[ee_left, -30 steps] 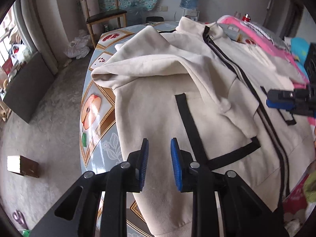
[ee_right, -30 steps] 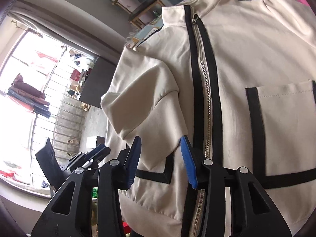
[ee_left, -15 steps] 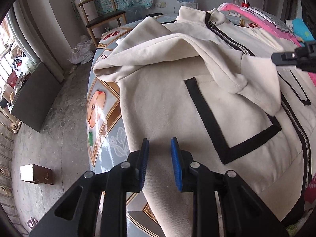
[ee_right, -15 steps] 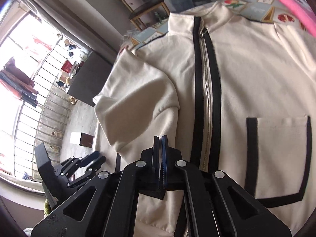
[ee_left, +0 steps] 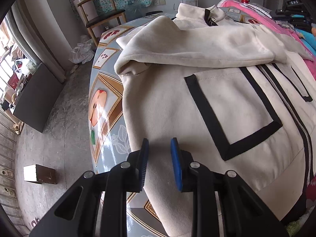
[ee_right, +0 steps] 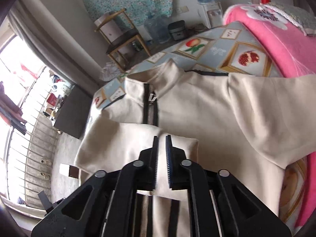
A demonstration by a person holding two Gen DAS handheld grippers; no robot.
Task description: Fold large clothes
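Sleeve work was what had just changed. From the left wrist view I saw that the long cream fleece sleeve [ee_left: 197, 49], which a second earlier had drooped diagonally down over the pocket, now lay stretched across the chest of the cream zip-front jacket with black trim [ee_left: 197, 118], its cuff end reaching past the zipper line. The black-outlined patch pocket [ee_left: 233, 116] was fully uncovered. I judged that one sleeve fold was done and the other sleeve and the body folds were left.

The jacket itself lay spread front-up on the round counter with the glossy fruit-print cloth [ee_left: 100, 110], its hem hanging toward me over the near edge.

My left claw [ee_left: 158, 162] hovered over the jacket's lower left side, jaws a narrow gap apart, with nothing between the blue pads; I could not see them touching the fabric.

In the right wrist view, my right claw [ee_right: 161, 162] had carried the cuff across and up. Its jaws, clamped tight half a second before, had just been opening and now stood slightly apart. The cuff end [ee_right: 177, 148] lay flat beneath and beyond the tips, with no cloth pinched between the pads, so I read it as released. Further right, the second sleeve [ee_right: 266, 118] was draped out toward the pink blanket [ee_right: 286, 45].
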